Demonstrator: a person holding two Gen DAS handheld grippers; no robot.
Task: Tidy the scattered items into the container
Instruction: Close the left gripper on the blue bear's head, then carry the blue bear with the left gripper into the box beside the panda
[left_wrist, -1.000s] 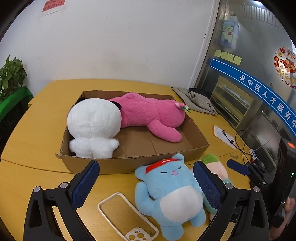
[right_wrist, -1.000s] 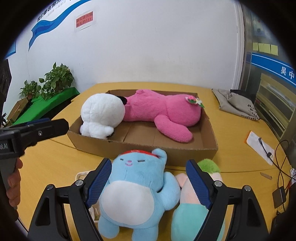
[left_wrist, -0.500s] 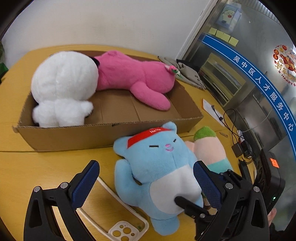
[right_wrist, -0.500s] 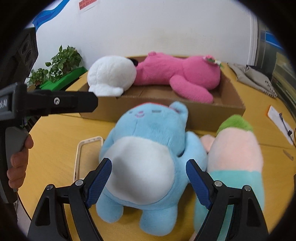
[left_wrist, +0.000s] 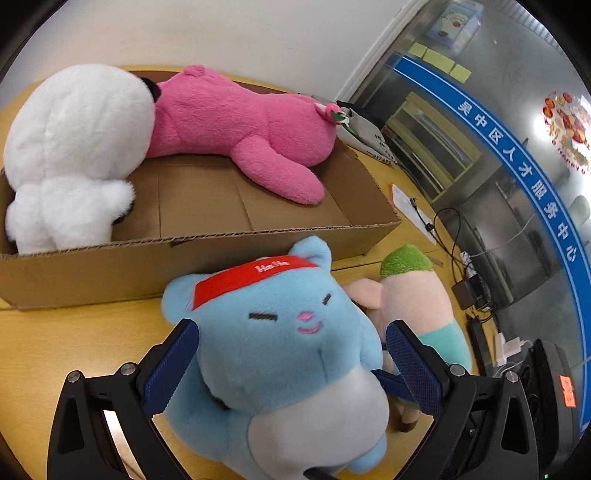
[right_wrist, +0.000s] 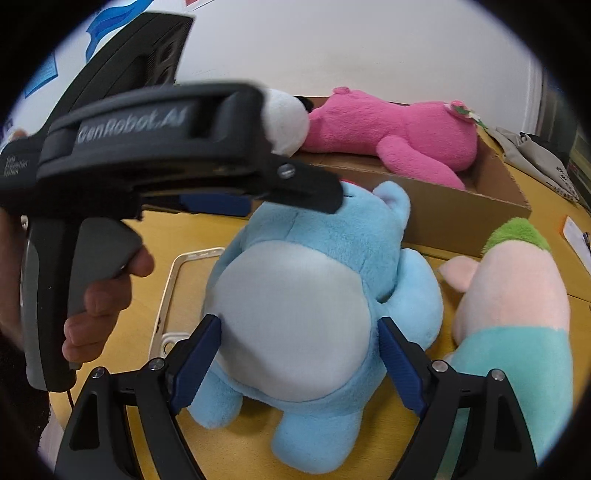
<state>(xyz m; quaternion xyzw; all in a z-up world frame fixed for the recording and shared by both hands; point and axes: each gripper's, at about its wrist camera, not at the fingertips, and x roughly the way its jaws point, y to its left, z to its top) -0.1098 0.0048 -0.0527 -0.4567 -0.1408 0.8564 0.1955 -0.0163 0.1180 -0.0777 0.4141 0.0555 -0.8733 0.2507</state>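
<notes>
Risk comes first from the open brown cardboard box (left_wrist: 207, 258): its near wall stands right behind the soft blue plush cat with the red headband (left_wrist: 273, 332), so a low lift could snag the toy on that rim. The box already holds a white plush (left_wrist: 77, 147) and a long pink plush bear (left_wrist: 240, 125) — free floor is limited. The cat lies on the yellow desk (left_wrist: 74, 332), touching a pink-and-teal plush with a green tuft (right_wrist: 517, 295); a wide squeeze could drag that neighbour along.

Both hands tilt steeply downward. The left claw (left_wrist: 291, 365) is spread around the cat's head, pads not visibly pressing. The right claw (right_wrist: 299, 358) straddles the belly — its jaws are opening.
</notes>
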